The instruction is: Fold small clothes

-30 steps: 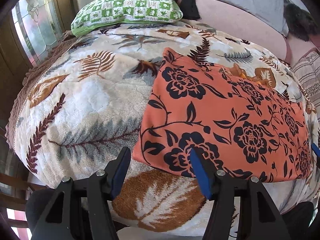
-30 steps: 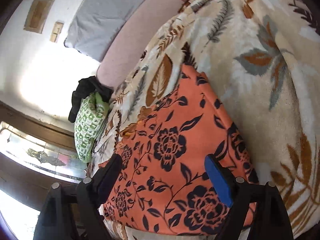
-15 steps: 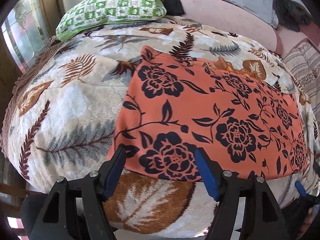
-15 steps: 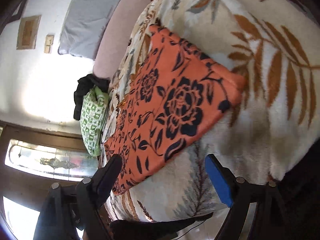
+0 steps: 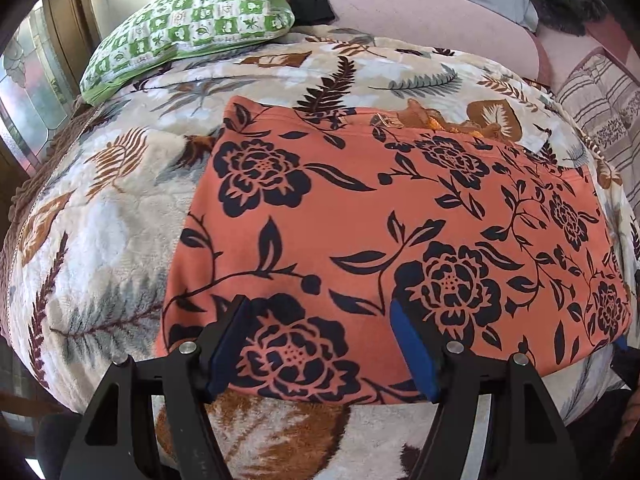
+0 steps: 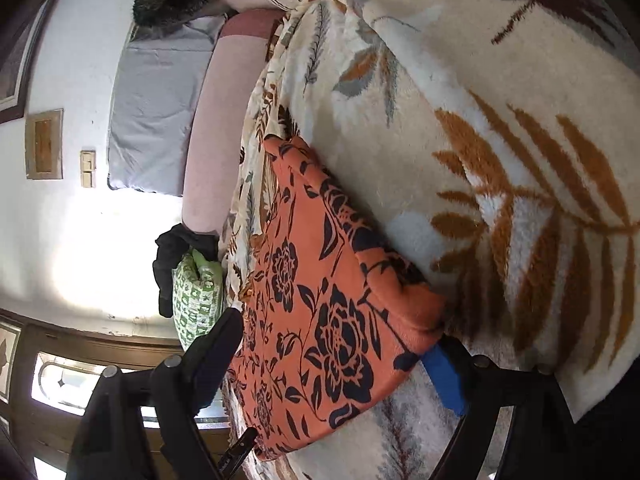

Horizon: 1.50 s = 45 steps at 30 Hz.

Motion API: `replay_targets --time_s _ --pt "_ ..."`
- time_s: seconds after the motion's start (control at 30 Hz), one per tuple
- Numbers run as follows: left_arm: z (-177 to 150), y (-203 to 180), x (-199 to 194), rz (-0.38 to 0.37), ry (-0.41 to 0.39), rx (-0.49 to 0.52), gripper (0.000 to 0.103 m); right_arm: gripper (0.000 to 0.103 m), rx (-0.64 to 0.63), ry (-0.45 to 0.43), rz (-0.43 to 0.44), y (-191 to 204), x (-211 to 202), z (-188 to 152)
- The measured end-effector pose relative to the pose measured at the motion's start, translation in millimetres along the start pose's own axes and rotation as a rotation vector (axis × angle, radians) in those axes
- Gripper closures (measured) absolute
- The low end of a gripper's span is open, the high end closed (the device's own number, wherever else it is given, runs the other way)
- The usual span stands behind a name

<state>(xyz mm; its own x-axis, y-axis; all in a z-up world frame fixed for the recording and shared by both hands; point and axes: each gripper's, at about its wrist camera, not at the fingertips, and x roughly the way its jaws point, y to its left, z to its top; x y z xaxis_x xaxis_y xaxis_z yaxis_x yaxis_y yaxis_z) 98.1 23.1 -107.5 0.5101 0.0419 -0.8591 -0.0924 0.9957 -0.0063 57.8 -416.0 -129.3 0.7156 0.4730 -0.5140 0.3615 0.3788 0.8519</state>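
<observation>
Bright daylight; blown-out wall (image 6: 92,264); fisheye-warped edges

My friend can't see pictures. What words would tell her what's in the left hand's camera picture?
An orange cloth with dark blue flowers lies flat on a leafy blanket. The left gripper hovers open over the cloth's near edge, with its blue-padded fingers apart. A green checked pillow sits at the back.

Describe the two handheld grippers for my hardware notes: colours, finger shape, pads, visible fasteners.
Both look alike. The left gripper has a matte black frame with triangular cut-outs, silver round bolt heads at the pivots, and two straight black fingers faced with blue pads. The right gripper shows the same black frame, silver bolts and a blue pad. No cables, markings or sleeves are clearly visible.
</observation>
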Motion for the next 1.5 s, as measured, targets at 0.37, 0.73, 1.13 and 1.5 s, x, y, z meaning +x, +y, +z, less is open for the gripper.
replay_targets --time_s 0.37,0.73,1.13,1.5 --pt "2 -14 8 0.002 0.002 0.032 0.031 0.03 -0.089 0.009 -0.094 9 10 -2" --pt "0 -20 32 -0.026 0.015 0.047 0.015 0.072 -0.101 0.054 -0.138 9 16 4" --pt "-1 72 -30 -0.179 -0.131 -0.191 0.015 0.09 -0.574 -0.001 -0.132 177 19 -41" --pt "-54 219 -7 -0.099 -0.138 -0.596 0.015 0.091 -1.006 0.402 -0.174 263 191 -268"
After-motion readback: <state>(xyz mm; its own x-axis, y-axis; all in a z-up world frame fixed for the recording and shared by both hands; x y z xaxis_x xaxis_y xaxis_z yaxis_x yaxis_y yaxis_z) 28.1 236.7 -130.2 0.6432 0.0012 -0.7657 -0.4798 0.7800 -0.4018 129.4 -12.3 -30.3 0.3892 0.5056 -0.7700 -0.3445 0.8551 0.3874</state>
